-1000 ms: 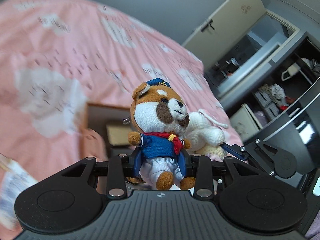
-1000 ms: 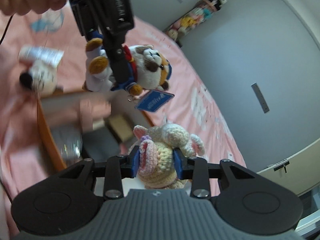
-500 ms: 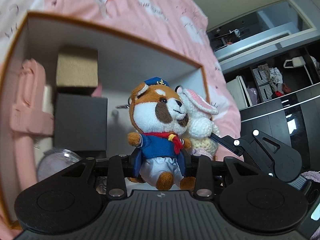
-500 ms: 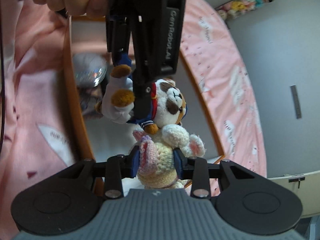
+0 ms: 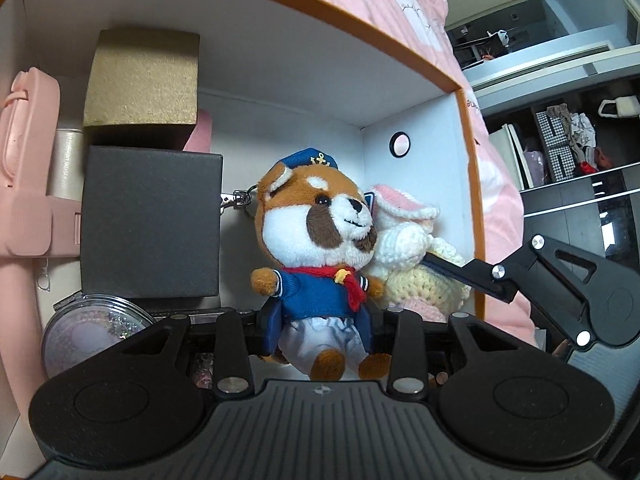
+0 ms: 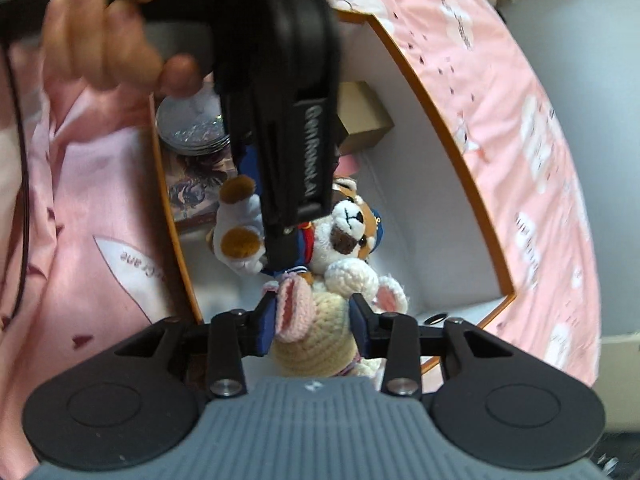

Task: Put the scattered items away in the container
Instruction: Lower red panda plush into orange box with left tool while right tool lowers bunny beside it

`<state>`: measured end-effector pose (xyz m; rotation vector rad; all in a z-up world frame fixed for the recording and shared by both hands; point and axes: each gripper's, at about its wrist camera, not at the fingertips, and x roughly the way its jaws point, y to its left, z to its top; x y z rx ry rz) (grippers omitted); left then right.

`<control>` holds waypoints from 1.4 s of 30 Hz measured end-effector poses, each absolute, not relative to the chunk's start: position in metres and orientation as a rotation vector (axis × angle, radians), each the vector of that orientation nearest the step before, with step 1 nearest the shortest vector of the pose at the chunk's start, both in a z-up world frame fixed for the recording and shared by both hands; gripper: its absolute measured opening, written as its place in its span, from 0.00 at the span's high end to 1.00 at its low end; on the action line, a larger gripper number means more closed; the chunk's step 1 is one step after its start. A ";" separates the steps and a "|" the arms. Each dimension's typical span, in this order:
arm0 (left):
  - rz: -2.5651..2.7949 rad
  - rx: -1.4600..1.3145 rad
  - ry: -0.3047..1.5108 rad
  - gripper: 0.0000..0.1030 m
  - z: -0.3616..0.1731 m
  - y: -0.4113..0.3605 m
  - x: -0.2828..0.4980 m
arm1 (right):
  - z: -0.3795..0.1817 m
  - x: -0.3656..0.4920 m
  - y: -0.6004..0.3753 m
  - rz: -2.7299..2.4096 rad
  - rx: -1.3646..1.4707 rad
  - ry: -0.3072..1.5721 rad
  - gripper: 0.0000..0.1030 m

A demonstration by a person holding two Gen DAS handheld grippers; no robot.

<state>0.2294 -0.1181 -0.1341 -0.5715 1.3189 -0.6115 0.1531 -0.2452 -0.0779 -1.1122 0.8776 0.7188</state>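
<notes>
Left wrist | sailor-suited plush dog [image 5: 320,248], blue cap, red scarf

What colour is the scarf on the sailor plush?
Red, with a yellow knot; the scarf shows best in the left wrist view.

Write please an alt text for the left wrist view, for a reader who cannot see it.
The left claw holds a sailor-dressed plush dog over the white inside of an orange-rimmed box. Beside it, the right claw brings in a crocheted bunny. A black box, a gold box and a glitter compact already lie inside.
</notes>
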 end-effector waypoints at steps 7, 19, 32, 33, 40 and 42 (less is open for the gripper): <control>-0.622 -0.534 1.344 0.48 -0.139 -0.113 0.226 | -0.064 0.160 -0.253 0.707 -0.971 0.982 0.51; -0.671 -0.510 1.276 0.40 -0.112 -0.086 0.208 | -0.034 0.171 -0.268 0.621 -0.839 1.039 0.61; -0.648 -0.358 1.277 0.72 -0.110 -0.106 0.209 | -0.059 0.203 -0.268 0.543 -0.668 1.247 0.84; -0.649 -0.354 1.282 0.72 -0.112 -0.108 0.210 | -0.062 0.205 -0.268 0.536 -0.659 1.257 0.84; -0.659 -0.383 1.297 0.72 -0.126 -0.115 0.211 | -0.082 0.213 -0.268 0.534 -0.646 1.318 0.85; -0.660 -0.376 1.299 0.72 -0.129 -0.119 0.209 | -0.088 0.213 -0.266 0.533 -0.651 1.328 0.86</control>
